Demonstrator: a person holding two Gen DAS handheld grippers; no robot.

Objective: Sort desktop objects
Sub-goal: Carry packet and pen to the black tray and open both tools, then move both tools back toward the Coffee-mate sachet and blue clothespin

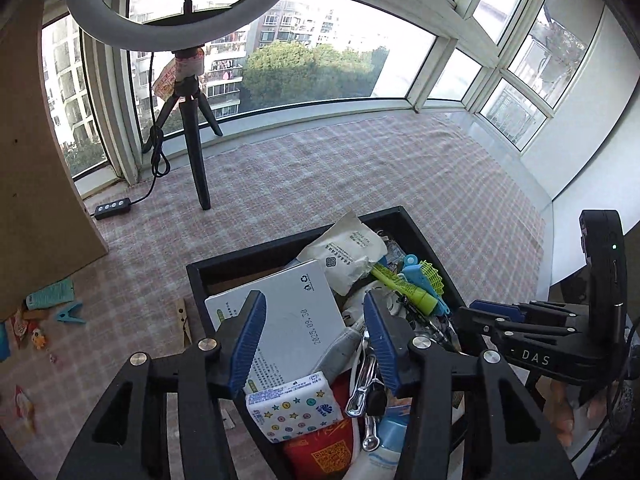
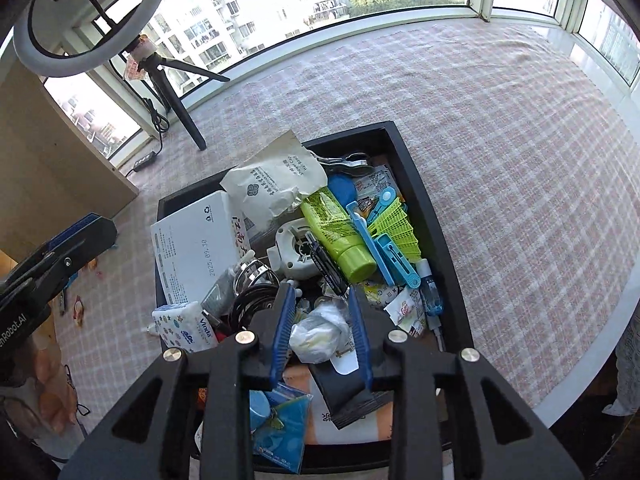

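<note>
A black tray [image 2: 412, 184] full of mixed items stands on the checked cloth; it also shows in the left wrist view [image 1: 248, 256]. In it lie a white box [image 2: 192, 240], a white paper pouch [image 2: 276, 184], a green tube [image 2: 340, 236], blue and yellow clips [image 2: 392, 232] and a tissue pack [image 2: 184, 326]. My right gripper [image 2: 320, 312] is open above a small clear-wrapped white bundle [image 2: 316, 334], which sits between its fingers. My left gripper [image 1: 316, 320] is open over the white box [image 1: 288, 312] and the tissue pack [image 1: 296, 408].
A ring light on a black tripod [image 1: 196, 136] stands at the back left, with its cable remote [image 1: 114, 208]. A cardboard panel [image 1: 36, 160] stands at left. A teal comb and clip [image 1: 56, 300], a wooden peg [image 1: 183, 322] and small stickers lie on the cloth left of the tray.
</note>
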